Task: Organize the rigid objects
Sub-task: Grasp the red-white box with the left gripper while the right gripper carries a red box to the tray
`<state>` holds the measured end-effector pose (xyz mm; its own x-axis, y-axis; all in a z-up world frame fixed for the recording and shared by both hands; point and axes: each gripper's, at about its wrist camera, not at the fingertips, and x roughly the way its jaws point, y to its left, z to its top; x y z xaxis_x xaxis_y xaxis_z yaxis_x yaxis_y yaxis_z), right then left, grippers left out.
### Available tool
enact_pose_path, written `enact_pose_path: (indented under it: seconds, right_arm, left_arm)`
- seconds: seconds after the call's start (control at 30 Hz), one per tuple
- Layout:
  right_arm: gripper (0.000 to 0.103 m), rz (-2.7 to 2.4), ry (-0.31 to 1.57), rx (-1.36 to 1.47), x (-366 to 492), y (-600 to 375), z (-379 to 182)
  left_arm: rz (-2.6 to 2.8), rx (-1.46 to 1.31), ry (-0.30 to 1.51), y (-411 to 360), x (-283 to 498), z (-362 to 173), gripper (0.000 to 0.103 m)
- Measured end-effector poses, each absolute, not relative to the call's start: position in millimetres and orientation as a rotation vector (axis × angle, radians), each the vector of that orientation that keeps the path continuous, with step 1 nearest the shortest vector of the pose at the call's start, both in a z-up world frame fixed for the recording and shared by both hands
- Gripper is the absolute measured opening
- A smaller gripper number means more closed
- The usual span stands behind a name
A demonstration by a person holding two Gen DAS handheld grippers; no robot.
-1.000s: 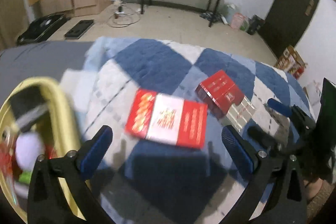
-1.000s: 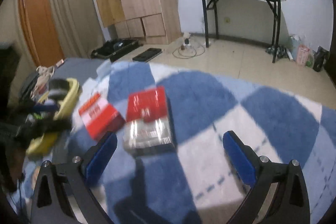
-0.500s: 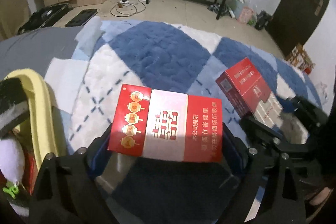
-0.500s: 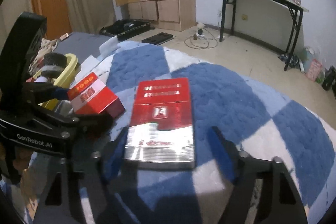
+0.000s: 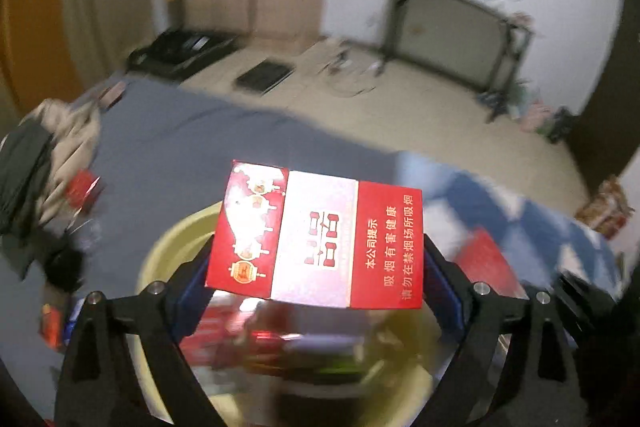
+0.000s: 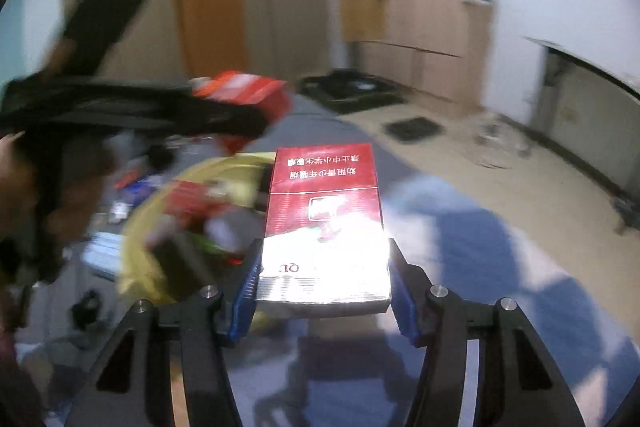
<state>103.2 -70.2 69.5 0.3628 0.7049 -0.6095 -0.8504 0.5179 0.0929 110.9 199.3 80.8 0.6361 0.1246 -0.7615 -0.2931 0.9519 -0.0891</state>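
Observation:
My left gripper (image 5: 316, 267) is shut on a red-and-white box (image 5: 320, 235), gripped crosswise and held in the air above a yellow basin (image 5: 176, 239). Several blurred red and dark items lie in the basin. My right gripper (image 6: 324, 263) is shut on a red-and-silver box (image 6: 324, 211), which lies lengthwise between the pads. It hangs just right of the yellow basin (image 6: 224, 163). In the right wrist view the left gripper's red-and-white box (image 6: 244, 91) shows blurred at upper left, over the basin.
A blue-and-white checked blanket (image 6: 472, 251) covers the bed on the right, with a grey sheet (image 5: 180, 147) on the left. A pile of clothes (image 5: 48, 155) and small items lie left of the basin. A wooden wardrobe (image 6: 424, 27) and black table (image 5: 460, 31) stand beyond.
Both grippers closed on their boxes, lifted them off the checked blanket and swung left toward the yellow basin. The left box now hangs over the basin.

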Motion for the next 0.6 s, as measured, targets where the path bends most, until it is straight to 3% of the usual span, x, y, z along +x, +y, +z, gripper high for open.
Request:
enact_pose_path:
  seconds: [0.17, 0.43, 0.5, 0.6]
  right_arm:
    - [0.056, 1.039, 0.752, -0.309, 91.4, -17.5, 39.6]
    - [0.060, 1.049, 0.766, -0.314, 97.6, 0.0, 32.6]
    - [0.083, 1.059, 0.723, -0.295, 93.7, -8.1, 36.7]
    - [0.101, 1.055, 0.678, -0.241, 92.3, -15.5, 45.2]
  left_arm:
    - [0.316, -0.310, 0.975, 253.7, 114.9, 32.6, 0.091]
    - [0.336, -0.360, 1.023, 255.4, 119.7, 2.3, 0.093]
    - [0.337, -0.376, 0.998, 255.9, 114.0, 7.9, 0.098]
    - [0.348, -0.388, 0.929, 256.2, 102.2, 25.2, 0.103]
